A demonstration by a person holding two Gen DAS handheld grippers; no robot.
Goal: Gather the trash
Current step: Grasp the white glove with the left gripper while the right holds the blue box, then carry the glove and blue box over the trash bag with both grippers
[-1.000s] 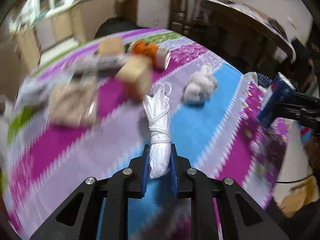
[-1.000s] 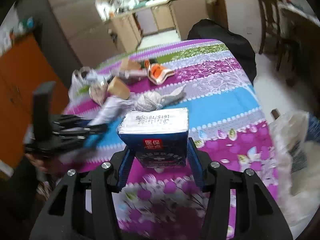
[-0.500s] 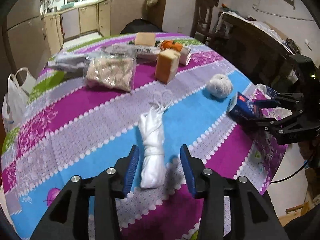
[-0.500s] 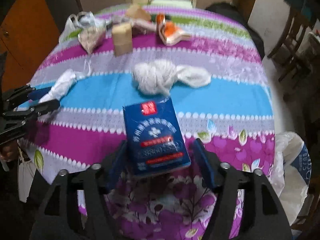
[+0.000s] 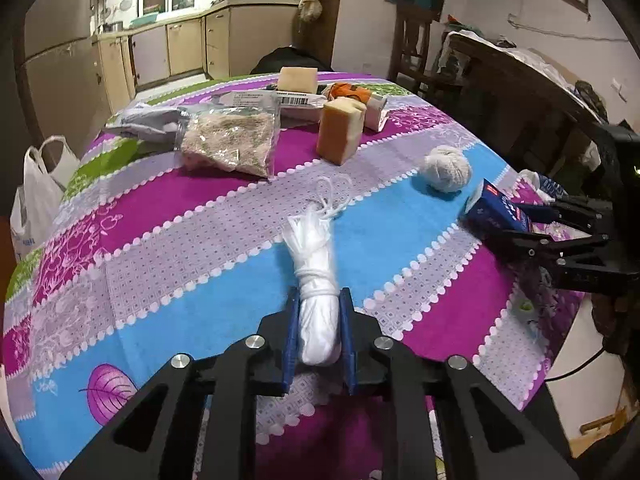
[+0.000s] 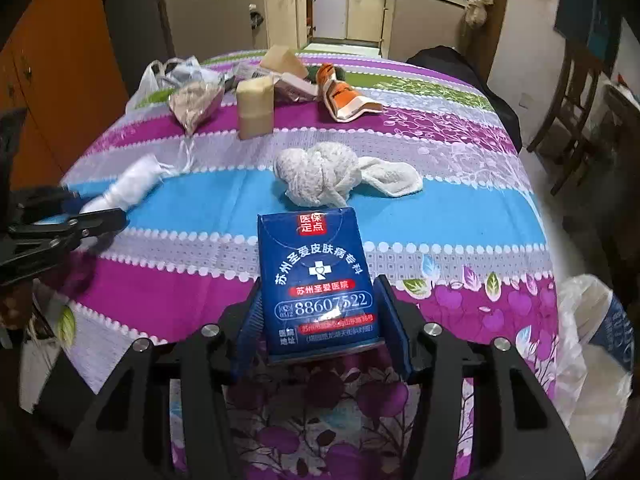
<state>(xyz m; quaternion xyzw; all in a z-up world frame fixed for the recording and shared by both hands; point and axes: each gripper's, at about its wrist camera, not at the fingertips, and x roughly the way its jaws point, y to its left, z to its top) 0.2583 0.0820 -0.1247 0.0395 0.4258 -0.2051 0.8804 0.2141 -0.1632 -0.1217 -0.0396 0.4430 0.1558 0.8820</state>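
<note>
Left gripper: we have just closed its jaws onto the white bundle at six o'clock. Right gripper has just clamped the blue box at six o'clock; both look ready for lifting.

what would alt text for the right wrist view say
The right gripper clamps a blue printed box over a striped floral tablecloth. Beyond lie a knotted white cloth, a tan block and an orange packet; at left, the left gripper grips a white bundle.
</note>
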